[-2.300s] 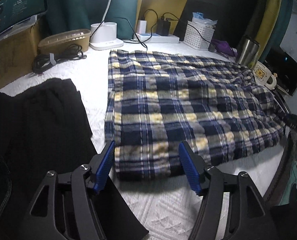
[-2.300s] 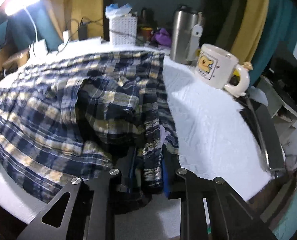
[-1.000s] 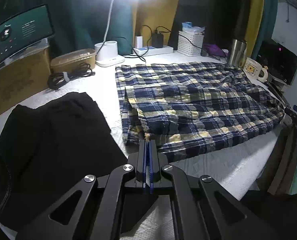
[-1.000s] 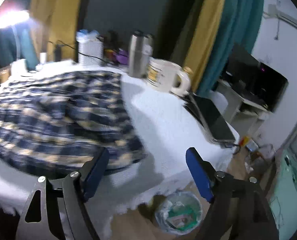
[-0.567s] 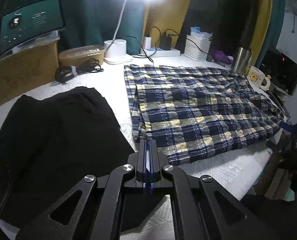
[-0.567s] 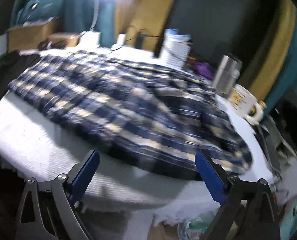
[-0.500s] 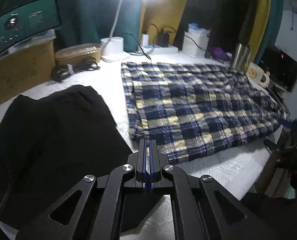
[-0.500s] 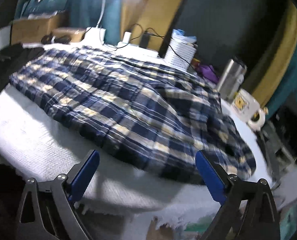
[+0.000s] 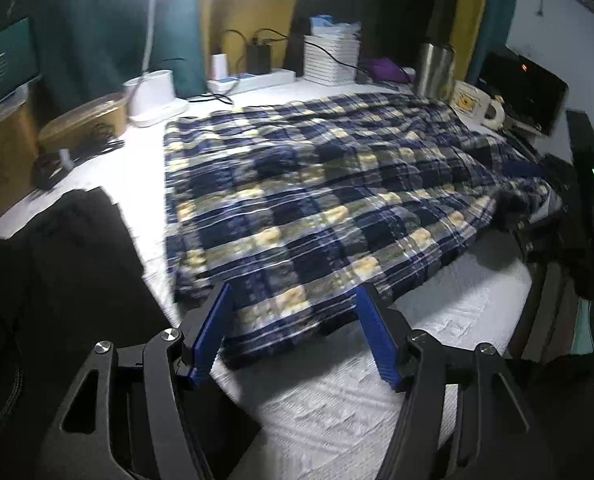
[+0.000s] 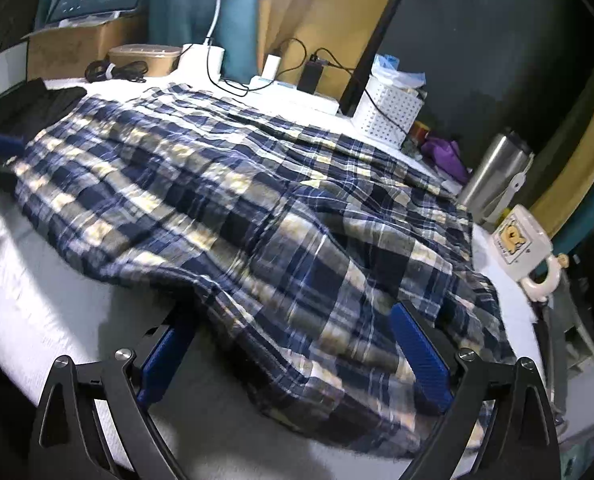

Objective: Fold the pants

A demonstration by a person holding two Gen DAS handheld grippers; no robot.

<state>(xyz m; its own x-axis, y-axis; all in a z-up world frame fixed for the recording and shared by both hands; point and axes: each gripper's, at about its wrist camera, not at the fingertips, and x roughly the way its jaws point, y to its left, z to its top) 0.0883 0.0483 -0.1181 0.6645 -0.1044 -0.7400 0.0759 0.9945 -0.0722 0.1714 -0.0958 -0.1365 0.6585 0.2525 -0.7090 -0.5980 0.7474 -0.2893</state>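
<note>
L gripper (image 9: 293, 336) spread over plaid pants (image 9: 317, 200) corner | R gripper (image 10: 297, 364) spread, straddling hem | table (image 9: 357, 400)

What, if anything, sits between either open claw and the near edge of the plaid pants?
Nothing visible. The left claw is open with the plaid pants hem between its fingers; the right claw is open, straddling the rumpled pants edge. Only the white table cover lies beneath.

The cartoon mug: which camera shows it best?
The right wrist view: the mug is larger there, its cartoon picture and handle plain, beside the steel tumbler. In the left wrist view the mug is small and far off, past the plaid pants.
</note>
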